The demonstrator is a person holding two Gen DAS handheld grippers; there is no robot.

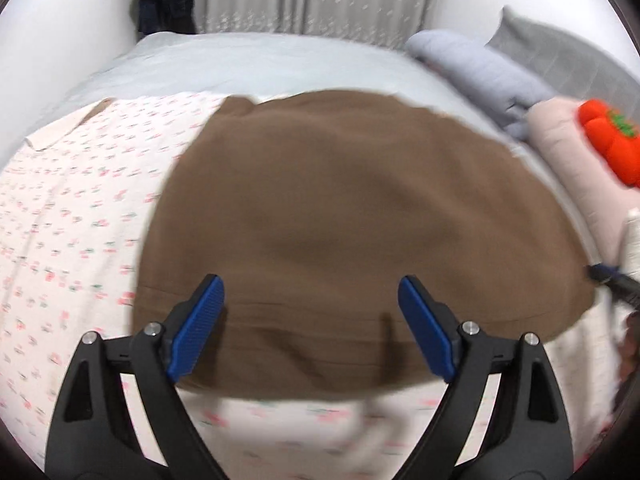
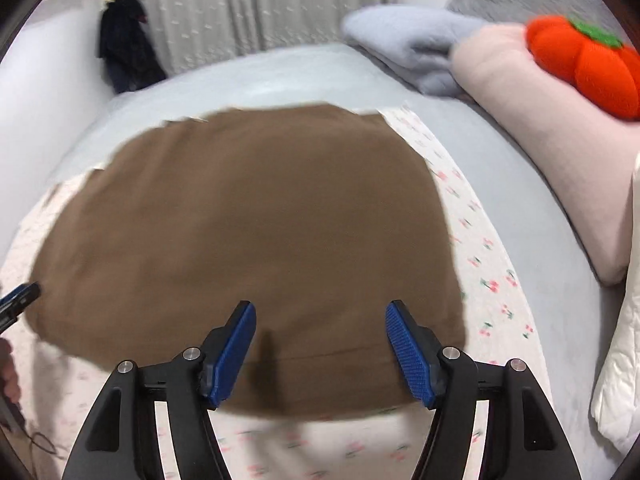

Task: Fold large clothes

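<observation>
Brown garment (image 1: 352, 216) lies flat under & ahead of both tongs, L (image 1: 312, 330) & R (image 2: 320, 354), each apart.

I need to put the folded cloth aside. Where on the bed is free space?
Free: the grey sheet between the brown cloth and the curtain. Crowded: the right side, with blanket, pink pillow and pumpkin toy.

Each gripper, left gripper (image 1: 311, 322) and right gripper (image 2: 320, 340), has glossy black plastic arms with triangular cut-outs and round silver screws at the joints. The fingers (image 1: 200, 328) carry blue, finely ribbed pads (image 2: 408, 354).
</observation>
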